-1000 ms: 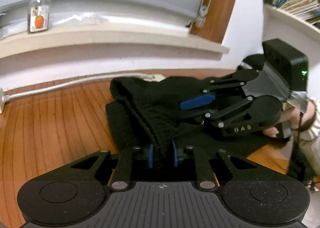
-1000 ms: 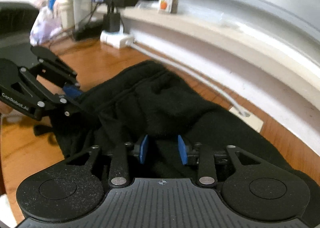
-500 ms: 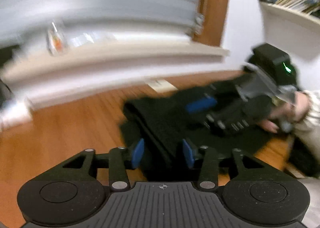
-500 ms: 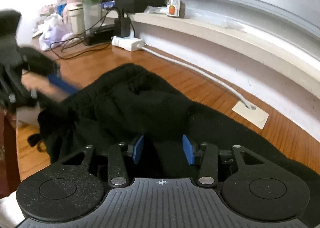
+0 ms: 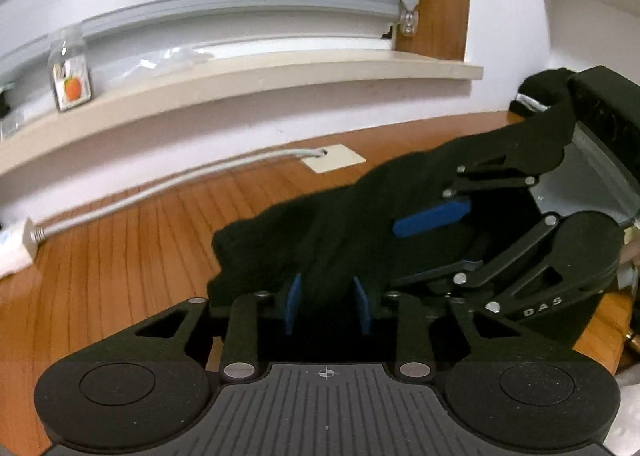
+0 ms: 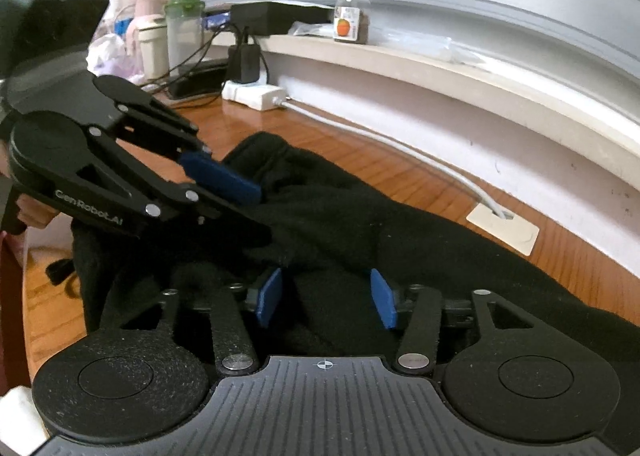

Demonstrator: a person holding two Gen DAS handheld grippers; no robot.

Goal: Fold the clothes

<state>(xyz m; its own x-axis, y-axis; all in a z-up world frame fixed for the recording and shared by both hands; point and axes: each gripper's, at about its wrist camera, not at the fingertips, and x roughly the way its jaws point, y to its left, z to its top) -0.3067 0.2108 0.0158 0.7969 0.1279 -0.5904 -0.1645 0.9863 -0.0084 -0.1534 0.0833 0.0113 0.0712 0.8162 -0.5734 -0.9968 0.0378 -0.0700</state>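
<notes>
Wooden desktop (image 5: 120, 240) under a window sill carries the black garment (image 6: 360, 216) I am folding. My left gripper (image 5: 327, 306), jaws just narrowing, straddles a raised fold; whether it pinches, I cannot tell. My right gripper (image 6: 326, 298), jaws just widening, stands spread over the cloth.

Both wrist cameras closely overlook the black garment (image 5: 340, 224).

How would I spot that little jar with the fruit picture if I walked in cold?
Find the pale ledge running along the wall above the wooden table. The small jar stands upright on it, just past the black box. It alone is clear glass with an orange fruit label.
</notes>
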